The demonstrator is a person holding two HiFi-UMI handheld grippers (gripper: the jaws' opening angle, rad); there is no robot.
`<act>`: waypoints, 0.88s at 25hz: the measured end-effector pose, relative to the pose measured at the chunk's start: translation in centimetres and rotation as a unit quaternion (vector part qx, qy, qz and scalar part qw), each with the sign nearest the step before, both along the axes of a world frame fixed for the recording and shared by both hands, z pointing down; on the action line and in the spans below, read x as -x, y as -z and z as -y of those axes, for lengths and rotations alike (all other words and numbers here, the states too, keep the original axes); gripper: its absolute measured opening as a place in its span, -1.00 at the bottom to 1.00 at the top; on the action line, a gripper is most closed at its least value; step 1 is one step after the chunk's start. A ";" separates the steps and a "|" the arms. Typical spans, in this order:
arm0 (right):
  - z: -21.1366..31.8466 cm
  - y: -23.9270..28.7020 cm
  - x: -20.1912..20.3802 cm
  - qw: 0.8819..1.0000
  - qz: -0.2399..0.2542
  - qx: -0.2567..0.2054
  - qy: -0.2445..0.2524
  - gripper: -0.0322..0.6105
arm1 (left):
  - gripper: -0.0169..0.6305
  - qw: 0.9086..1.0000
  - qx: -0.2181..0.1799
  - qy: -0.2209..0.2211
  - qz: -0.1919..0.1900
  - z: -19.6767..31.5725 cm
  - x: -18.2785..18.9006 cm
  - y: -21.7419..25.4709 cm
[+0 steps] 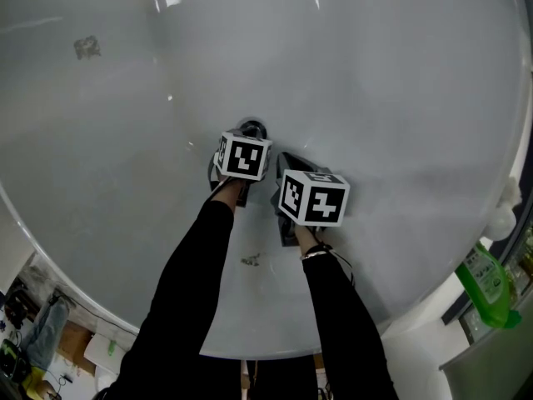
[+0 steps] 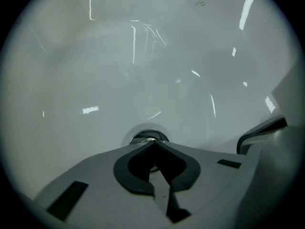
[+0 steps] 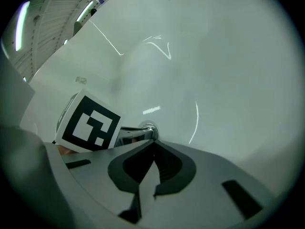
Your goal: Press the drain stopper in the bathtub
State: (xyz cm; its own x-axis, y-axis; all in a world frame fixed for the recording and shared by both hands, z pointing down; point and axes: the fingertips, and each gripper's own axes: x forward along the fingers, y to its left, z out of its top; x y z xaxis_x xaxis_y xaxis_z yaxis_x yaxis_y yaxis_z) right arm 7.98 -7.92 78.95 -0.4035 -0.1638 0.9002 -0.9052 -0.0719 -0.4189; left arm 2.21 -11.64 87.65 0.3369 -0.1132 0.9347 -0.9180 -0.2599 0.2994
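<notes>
A round chrome drain stopper (image 1: 252,128) sits in the floor of the white bathtub (image 1: 375,82). My left gripper (image 1: 246,140) is shut, with its closed tips right at the stopper's near edge; in the left gripper view the stopper (image 2: 148,136) shows just past the left gripper's tips (image 2: 153,144). My right gripper (image 1: 285,158) is also shut and empty, a little to the right of the drain and off it. In the right gripper view the stopper (image 3: 148,130) lies just beyond the right gripper's tips (image 3: 153,143), next to the left gripper's marker cube (image 3: 89,123).
The tub's rim (image 1: 283,352) curves along the near side. A green bottle (image 1: 487,283) and a white object (image 1: 503,215) stand on the ledge at the right. Clutter lies on the floor at the lower left (image 1: 50,332).
</notes>
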 end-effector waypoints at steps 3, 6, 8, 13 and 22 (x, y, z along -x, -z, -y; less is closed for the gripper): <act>0.1 -0.1 -0.1 1.000 -0.002 0.000 -0.002 -0.91 | -0.92 1.000 0.006 0.007 -0.012 0.2 0.1 0.0; 0.1 0.1 -0.2 1.000 -0.007 -0.001 0.003 -0.91 | -0.92 1.000 0.009 -0.006 -0.007 0.1 0.0 0.1; 0.0 0.3 -0.3 1.000 -0.010 -0.003 0.006 -0.91 | -0.92 1.000 0.002 -0.013 0.000 0.1 0.0 0.4; -0.1 0.6 -0.5 1.000 -0.018 -0.004 0.003 -0.91 | -0.92 1.000 -0.019 -0.013 -0.016 0.1 -0.2 1.4; 0.3 1.2 -0.8 1.000 -0.019 -0.010 -0.007 -0.91 | -0.92 1.000 -0.012 -0.021 0.012 0.1 0.8 2.0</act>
